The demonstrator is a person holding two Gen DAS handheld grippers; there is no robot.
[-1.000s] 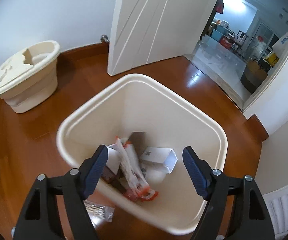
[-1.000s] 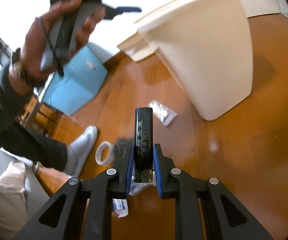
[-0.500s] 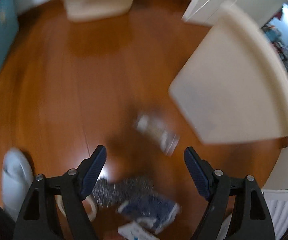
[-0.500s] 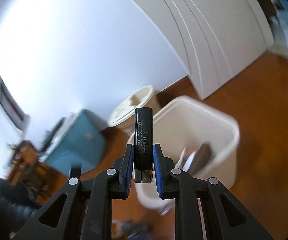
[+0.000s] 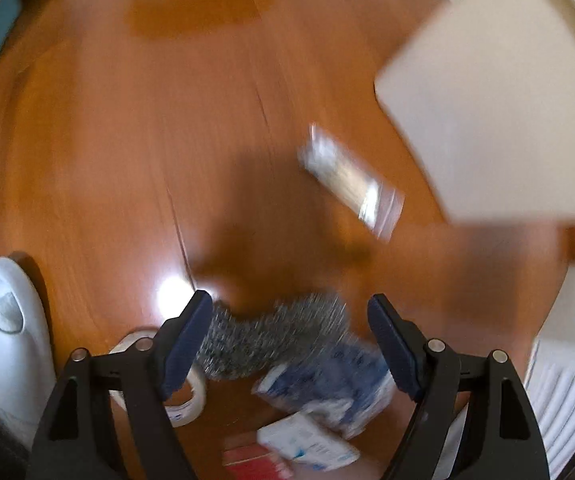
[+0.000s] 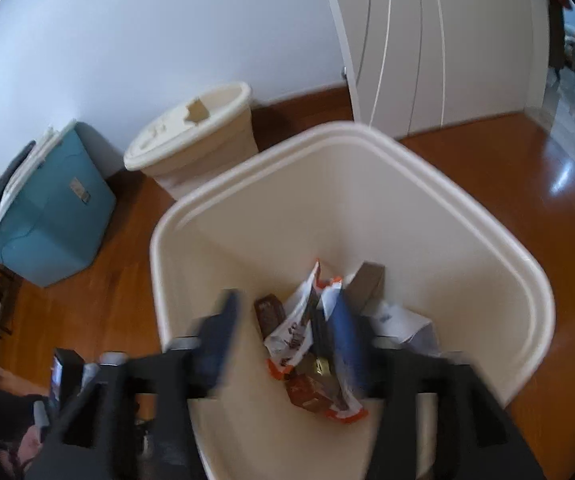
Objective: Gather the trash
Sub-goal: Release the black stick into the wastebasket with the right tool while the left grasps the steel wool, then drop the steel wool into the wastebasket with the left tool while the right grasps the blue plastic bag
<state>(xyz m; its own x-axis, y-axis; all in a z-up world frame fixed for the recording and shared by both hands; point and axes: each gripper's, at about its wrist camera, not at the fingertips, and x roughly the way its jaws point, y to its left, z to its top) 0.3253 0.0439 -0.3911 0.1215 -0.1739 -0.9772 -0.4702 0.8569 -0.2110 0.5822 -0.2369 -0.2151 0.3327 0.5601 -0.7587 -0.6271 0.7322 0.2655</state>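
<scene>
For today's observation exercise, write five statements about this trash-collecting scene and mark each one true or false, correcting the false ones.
1. The right gripper is over the open cream bin. True.
2. The cream bin is empty. False: wrappers and other trash lie in it.
3. The left gripper points down at a steel wool scrubber on the wooden floor. True.
4. The left gripper is clamped on the scrubber. False: its jaws stand wide apart, with the scrubber between them.
5. The round lidded container by the wall is teal. False: it is cream; the teal box stands beside it.
</scene>
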